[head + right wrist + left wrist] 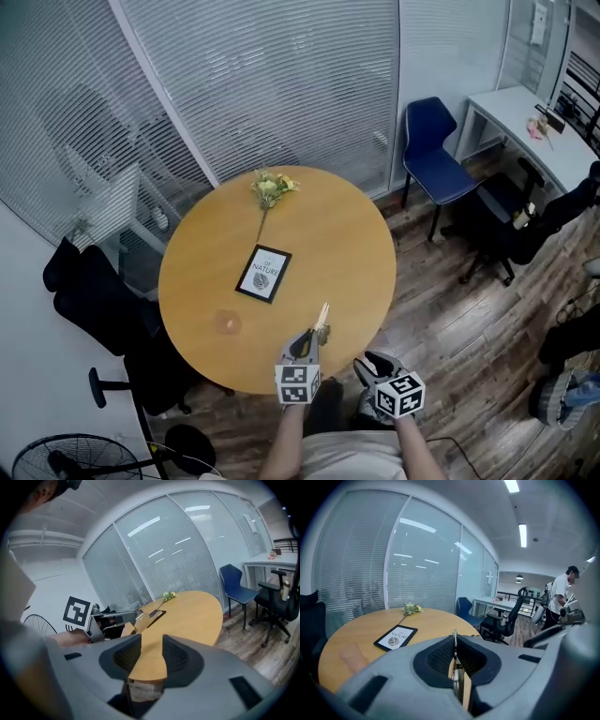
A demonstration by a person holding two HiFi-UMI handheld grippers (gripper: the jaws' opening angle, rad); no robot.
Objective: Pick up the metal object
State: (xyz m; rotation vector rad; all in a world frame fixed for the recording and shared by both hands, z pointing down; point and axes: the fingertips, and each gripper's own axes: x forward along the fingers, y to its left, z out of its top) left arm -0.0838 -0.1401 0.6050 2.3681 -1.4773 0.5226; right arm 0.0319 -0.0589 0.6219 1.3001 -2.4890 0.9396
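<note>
My left gripper [309, 339] hovers over the near edge of the round wooden table [356, 253], shut on a thin metal object [322, 319] with a pale tan part that sticks out past the fingertips. In the left gripper view the jaws [454, 644] are pressed together on this flat metal piece [458, 686]. My right gripper [367, 366] hangs just off the table's near edge, to the right of the left one. Its jaws [151, 651] stand apart with nothing between them, and the left gripper [112, 620] shows to its left.
A black-framed book [263, 273] lies mid-table, with a small flower [271, 187] at the far side. A blue chair [436, 150] and a white desk [534, 131] stand at the right, black chairs [94, 300] at the left. A person [562, 592] stands far off.
</note>
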